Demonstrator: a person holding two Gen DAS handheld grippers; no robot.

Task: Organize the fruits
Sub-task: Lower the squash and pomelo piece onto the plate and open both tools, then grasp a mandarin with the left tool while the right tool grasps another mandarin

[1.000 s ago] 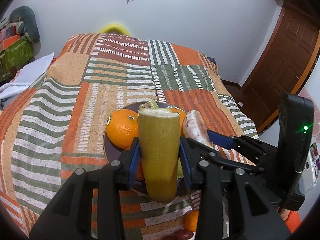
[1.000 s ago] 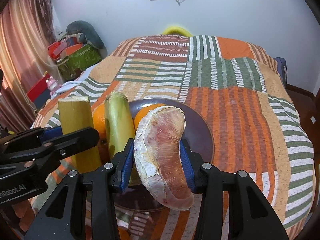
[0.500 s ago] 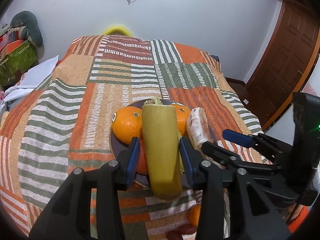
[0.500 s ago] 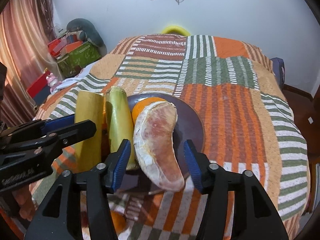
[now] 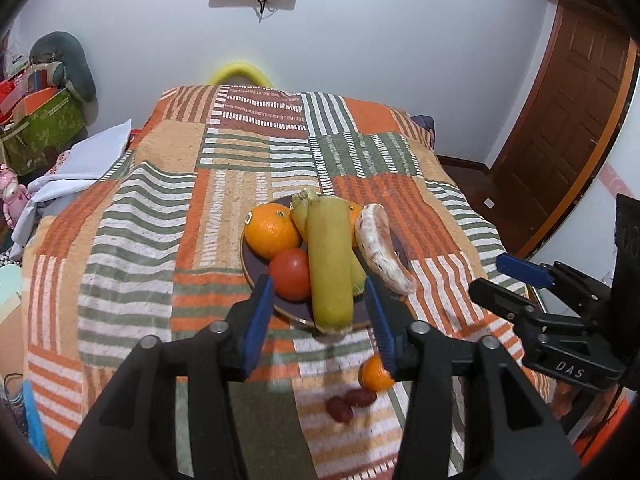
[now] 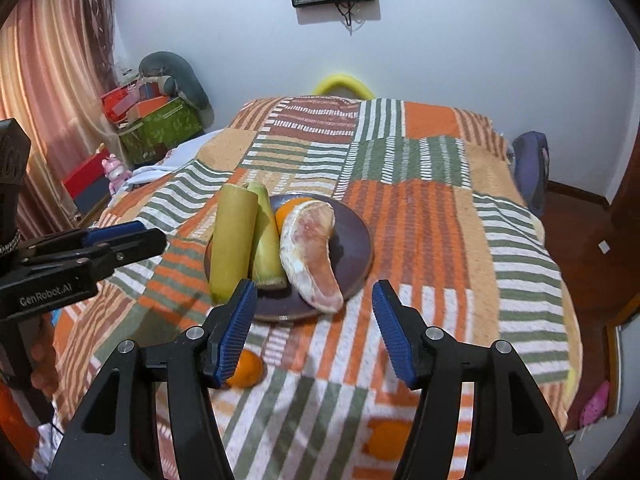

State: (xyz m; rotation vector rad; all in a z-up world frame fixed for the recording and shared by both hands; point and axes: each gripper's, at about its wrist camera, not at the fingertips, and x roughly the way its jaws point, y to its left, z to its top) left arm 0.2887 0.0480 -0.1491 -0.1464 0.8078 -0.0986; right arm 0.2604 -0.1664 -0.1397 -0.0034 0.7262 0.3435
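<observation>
A dark plate (image 5: 256, 276) (image 6: 356, 236) on the patchwork bed holds an orange (image 5: 272, 231), a red tomato (image 5: 291, 274), a yellow-green stalk piece (image 5: 330, 264) (image 6: 234, 240), a corn cob (image 6: 266, 240), a second orange (image 6: 294, 206) and a peeled pomelo segment (image 5: 380, 248) (image 6: 310, 248). My left gripper (image 5: 320, 320) is open and empty just in front of the stalk piece. My right gripper (image 6: 314, 320) is open and empty, just in front of the pomelo segment.
A small orange (image 5: 374, 372) (image 6: 245, 369) and two red dates (image 5: 350, 402) lie on the cover in front of the plate. Boxes and a grey cushion (image 6: 176, 76) stand at the left. A wooden door (image 5: 572, 120) is at the right.
Both grippers opened, set the stalk piece and the pomelo segment down on the plate, and drew back toward me.
</observation>
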